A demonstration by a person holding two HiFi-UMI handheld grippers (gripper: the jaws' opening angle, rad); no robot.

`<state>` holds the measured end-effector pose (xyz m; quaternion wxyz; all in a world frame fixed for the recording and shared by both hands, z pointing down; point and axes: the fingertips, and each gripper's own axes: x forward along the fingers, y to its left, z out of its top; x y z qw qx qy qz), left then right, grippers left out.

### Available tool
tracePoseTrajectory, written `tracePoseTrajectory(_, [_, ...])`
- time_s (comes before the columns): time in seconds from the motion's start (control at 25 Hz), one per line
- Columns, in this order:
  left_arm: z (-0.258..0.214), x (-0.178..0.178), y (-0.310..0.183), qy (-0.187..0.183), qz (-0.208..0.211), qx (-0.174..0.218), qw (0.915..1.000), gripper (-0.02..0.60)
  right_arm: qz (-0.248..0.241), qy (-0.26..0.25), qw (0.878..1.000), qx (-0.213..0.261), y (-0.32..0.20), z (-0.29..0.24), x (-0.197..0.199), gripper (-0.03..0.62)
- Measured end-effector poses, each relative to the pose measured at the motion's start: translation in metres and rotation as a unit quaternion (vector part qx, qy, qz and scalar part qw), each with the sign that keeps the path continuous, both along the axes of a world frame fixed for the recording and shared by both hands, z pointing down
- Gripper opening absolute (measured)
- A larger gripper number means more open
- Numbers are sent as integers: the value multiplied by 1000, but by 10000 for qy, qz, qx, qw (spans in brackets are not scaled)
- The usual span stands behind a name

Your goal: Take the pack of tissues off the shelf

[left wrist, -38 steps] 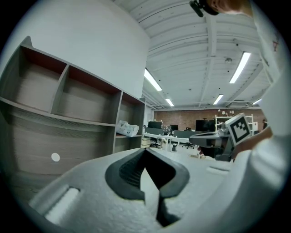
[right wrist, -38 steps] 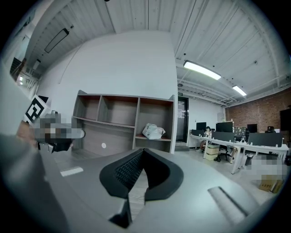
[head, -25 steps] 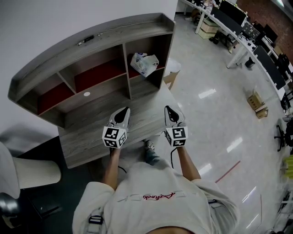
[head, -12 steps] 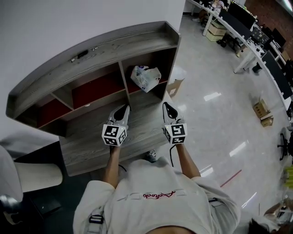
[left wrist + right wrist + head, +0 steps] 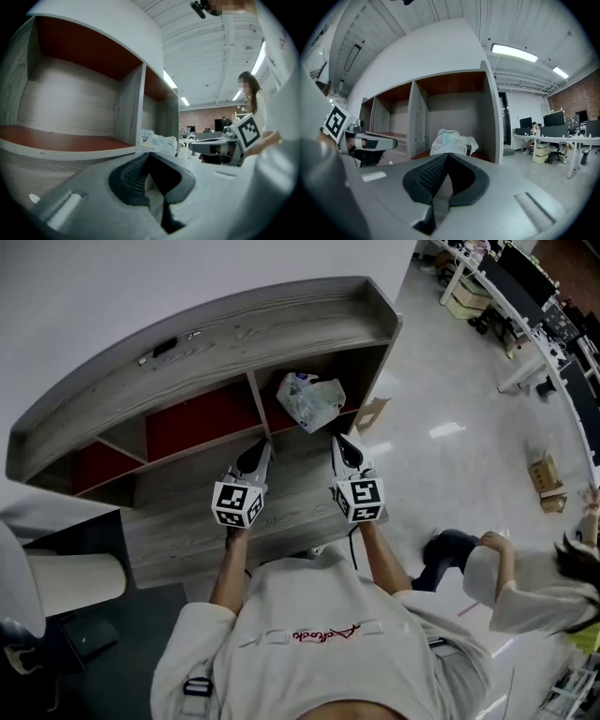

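Tissues sit in the shelf's right bay, beyond your left gripper and right gripper, fingers together.

The pack of tissues lies in the rightmost compartment of the shelf unit, just ahead of the right gripper and ahead-right of the left gripper. Both grippers are side by side above the desk top. A person stands behind and to the right of the right gripper.
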<state>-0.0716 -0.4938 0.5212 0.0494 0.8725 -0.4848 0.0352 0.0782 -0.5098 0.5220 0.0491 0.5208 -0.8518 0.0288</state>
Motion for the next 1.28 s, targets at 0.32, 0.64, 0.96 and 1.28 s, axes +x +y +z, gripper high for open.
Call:
tracePoseTrajectory(0.32, [12, -11, -9, -4, 139, -141, 9998, -1, 96, -10, 9999, -144, -15, 11, -16, 8])
tracePoseTrajectory(0.64, [17, -15, -10, 2, 306, -213, 9993, -1, -8, -393, 9992, -82, -18, 4, -33, 240])
tracePoseTrajectory(0.96, [18, -25, -8, -27, 266, -251, 9993, -2, 316, -202, 9993, -8, -40, 6, -40, 408])
tracePoseTrajectory(1.28, [18, -43, -8, -53, 78, -274, 9996, -2, 364, 147, 9990, -209, -54, 20, -46, 297])
